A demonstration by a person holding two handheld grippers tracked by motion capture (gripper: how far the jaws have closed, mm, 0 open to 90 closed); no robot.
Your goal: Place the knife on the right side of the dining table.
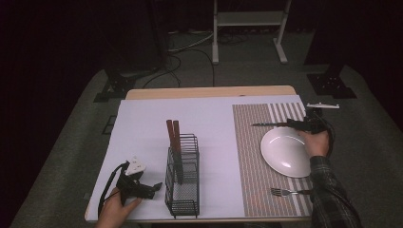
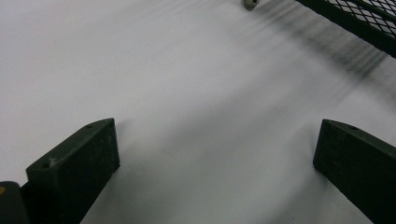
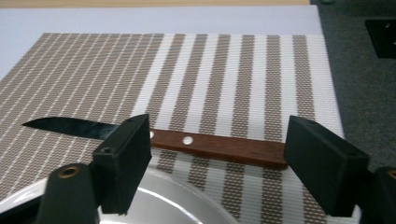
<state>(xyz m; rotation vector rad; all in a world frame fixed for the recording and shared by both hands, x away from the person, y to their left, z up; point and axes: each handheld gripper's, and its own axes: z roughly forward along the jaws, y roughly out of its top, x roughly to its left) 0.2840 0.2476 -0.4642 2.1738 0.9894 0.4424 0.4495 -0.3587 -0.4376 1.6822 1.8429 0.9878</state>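
Note:
A knife [image 1: 268, 124] with a brown wooden handle [image 3: 219, 147] and dark blade lies flat on the striped placemat [image 1: 252, 156], just beyond the white plate [image 1: 285, 151]. My right gripper [image 1: 304, 125] hovers at the handle end. Its jaws stand wide open on either side of the handle [image 3: 217, 163], not touching it. A fork [image 1: 285, 192] rests on the mat near the front edge. My left gripper [image 1: 154, 190] sits low at the front left, open over bare white sheet [image 2: 217, 144], beside the black wire rack [image 1: 183, 180].
Two wooden-handled utensils [image 1: 173, 135] stand upright in the rack. A corner of the rack's mesh [image 2: 369, 23] is at the top right of the left gripper view. The plate's rim [image 3: 187, 205] lies under my right jaws. The table's right edge is close behind the right gripper.

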